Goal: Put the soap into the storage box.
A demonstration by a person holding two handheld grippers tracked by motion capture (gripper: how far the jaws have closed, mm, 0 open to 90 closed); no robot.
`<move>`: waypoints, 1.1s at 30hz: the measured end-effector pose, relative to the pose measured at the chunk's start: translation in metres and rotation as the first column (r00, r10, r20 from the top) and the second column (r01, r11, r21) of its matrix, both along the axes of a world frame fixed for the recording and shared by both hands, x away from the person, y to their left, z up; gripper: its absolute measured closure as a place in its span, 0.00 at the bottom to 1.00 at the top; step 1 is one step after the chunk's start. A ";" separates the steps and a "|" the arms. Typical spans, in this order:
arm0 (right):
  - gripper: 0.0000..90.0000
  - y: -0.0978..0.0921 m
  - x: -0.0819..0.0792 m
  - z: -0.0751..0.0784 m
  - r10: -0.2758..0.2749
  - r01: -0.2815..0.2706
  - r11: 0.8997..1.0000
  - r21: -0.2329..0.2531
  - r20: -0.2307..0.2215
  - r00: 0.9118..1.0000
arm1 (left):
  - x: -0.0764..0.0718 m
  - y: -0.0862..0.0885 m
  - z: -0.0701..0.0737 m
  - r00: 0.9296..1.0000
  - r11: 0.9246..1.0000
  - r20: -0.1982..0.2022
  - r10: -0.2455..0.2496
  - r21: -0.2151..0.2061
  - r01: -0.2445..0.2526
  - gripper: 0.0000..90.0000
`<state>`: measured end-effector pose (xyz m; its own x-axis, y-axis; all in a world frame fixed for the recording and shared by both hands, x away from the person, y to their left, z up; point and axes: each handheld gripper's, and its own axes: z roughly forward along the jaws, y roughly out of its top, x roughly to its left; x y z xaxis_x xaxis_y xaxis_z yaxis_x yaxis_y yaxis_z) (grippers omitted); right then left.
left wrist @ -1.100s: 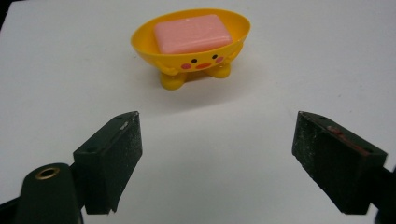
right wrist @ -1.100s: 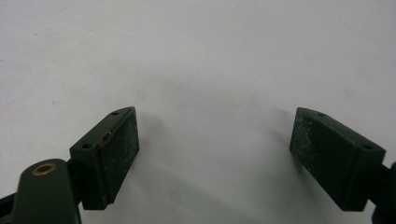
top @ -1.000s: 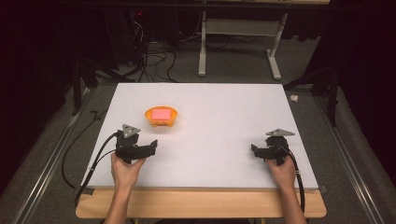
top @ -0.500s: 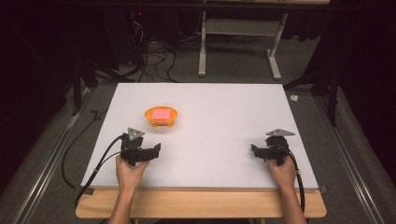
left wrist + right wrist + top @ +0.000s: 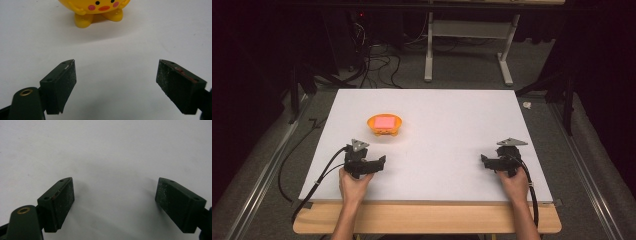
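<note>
White table [image 5: 437, 145] seen from above. Left tool [image 5: 371, 165] near front-left edge, jaws spread wide, nothing between them. Yellow chick-shaped bowl [image 5: 384, 124] with pink top stands just ahead of left tool, apart from it; chick face and feet [image 5: 96, 10] visible beyond its jaws. Right tool [image 5: 490, 161] near front-right, jaws wide apart, empty, over bare table.

- High view: the white surface [image 5: 452, 145] is evenly and brightly lit against dim, near-black surroundings; slightly soft
- Gripper views: soft shadows under the tongs; the yellow toy [image 5: 96, 10] looks blurred; corners darken
</note>
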<state>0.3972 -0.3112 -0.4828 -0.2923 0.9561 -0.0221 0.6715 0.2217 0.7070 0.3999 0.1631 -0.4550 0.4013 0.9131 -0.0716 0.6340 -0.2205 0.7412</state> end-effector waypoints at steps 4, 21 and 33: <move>0.18 0.000 0.000 0.000 0.000 0.000 1.000 0.000 0.000 1.000 | 0.003 -0.001 -0.003 1.000 1.000 -0.002 0.002 0.000 -0.002 0.19; 0.18 0.000 0.000 0.000 0.001 -0.001 1.000 -0.001 0.001 1.000 | 0.010 -0.005 -0.016 1.000 1.000 -0.006 0.002 0.024 -0.001 0.19; 0.18 0.000 0.000 0.000 0.000 0.000 1.000 0.000 0.000 1.000 | 0.014 -0.006 -0.026 1.000 1.000 -0.027 0.007 0.018 -0.006 0.19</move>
